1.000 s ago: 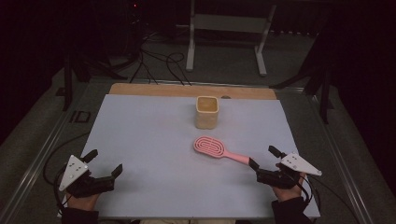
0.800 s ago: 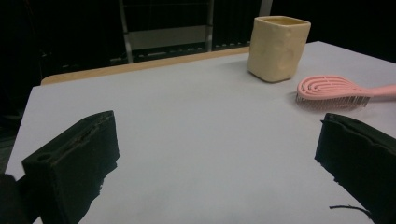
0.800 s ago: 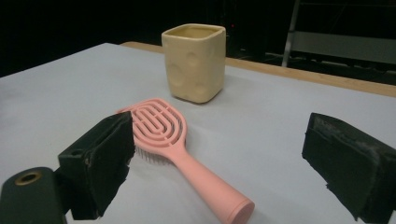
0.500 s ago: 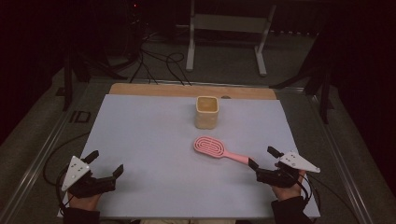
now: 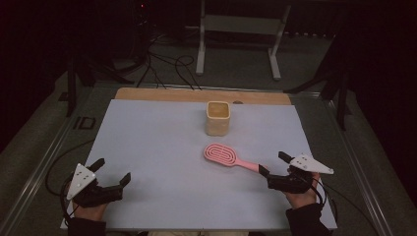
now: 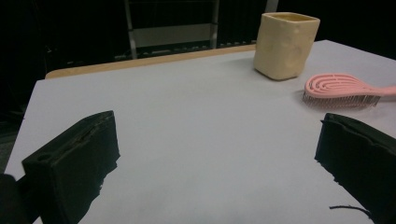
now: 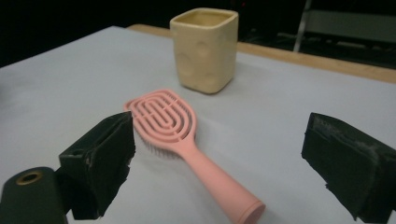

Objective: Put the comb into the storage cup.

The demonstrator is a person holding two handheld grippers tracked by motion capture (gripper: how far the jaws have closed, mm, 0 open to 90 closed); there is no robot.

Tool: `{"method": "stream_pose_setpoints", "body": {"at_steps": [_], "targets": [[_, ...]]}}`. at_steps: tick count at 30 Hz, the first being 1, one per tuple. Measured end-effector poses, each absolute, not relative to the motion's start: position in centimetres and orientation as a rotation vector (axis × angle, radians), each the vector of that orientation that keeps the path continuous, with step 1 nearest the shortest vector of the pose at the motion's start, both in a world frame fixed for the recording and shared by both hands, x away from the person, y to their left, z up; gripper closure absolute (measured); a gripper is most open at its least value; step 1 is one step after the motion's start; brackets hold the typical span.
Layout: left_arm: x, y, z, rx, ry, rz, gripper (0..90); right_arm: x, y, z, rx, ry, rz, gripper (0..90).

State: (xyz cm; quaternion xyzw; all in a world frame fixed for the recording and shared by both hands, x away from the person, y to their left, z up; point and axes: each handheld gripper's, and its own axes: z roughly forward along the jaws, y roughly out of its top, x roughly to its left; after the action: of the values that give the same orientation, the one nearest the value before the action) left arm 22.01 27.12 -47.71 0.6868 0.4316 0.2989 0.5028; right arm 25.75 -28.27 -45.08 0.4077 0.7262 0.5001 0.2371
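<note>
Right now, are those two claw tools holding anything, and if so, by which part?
Nothing is held. The left gripper and right gripper are both open; the pink hairbrush lies free on the table.

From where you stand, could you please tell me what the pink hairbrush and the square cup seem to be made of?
The pink hairbrush looks like moulded plastic with a smooth matte finish: one even colour, open looped ribs, fine bristles beneath. The square cup is cream, with shallow dimples and thick rounded walls and a dull sheen; it could be glazed ceramic or plastic, I cannot tell which.

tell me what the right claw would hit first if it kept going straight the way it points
Probably the pink hairbrush: its handle end lies between the open jaws of the right claw, just ahead. Further along that line stands the cup.
</note>
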Motion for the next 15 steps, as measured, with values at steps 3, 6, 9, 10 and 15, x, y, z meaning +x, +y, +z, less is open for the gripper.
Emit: {"method": "stream_pose_setpoints", "body": {"at_steps": [3, 6, 9, 10, 15], "targets": [[22.0, 27.0, -47.7, 1.659, 1.040, 0.722, 0.0, 26.1, -28.0, -44.7, 1.117, 2.037, 1.343, 9.0], [22.0, 27.0, -47.7, 1.665, 1.038, 0.724, 0.0, 26.5, -27.8, -44.2, 1.114, 2.058, 1.333, 9.0], [22.0, 27.0, -47.7, 1.659, 1.040, 0.726, 0.0, 26.9, -27.4, -43.4, 1.120, 2.067, 1.333, 8.9], [21.9, 27.0, -47.7, 1.657, 1.040, 0.728, 0.0, 27.0, -27.4, -43.3, 1.119, 2.070, 1.334, 8.9], [21.8, 27.1, -47.7, 1.652, 1.045, 0.730, 0.0, 27.6, -26.8, -42.5, 1.109, 2.082, 1.346, 8.7]]}}
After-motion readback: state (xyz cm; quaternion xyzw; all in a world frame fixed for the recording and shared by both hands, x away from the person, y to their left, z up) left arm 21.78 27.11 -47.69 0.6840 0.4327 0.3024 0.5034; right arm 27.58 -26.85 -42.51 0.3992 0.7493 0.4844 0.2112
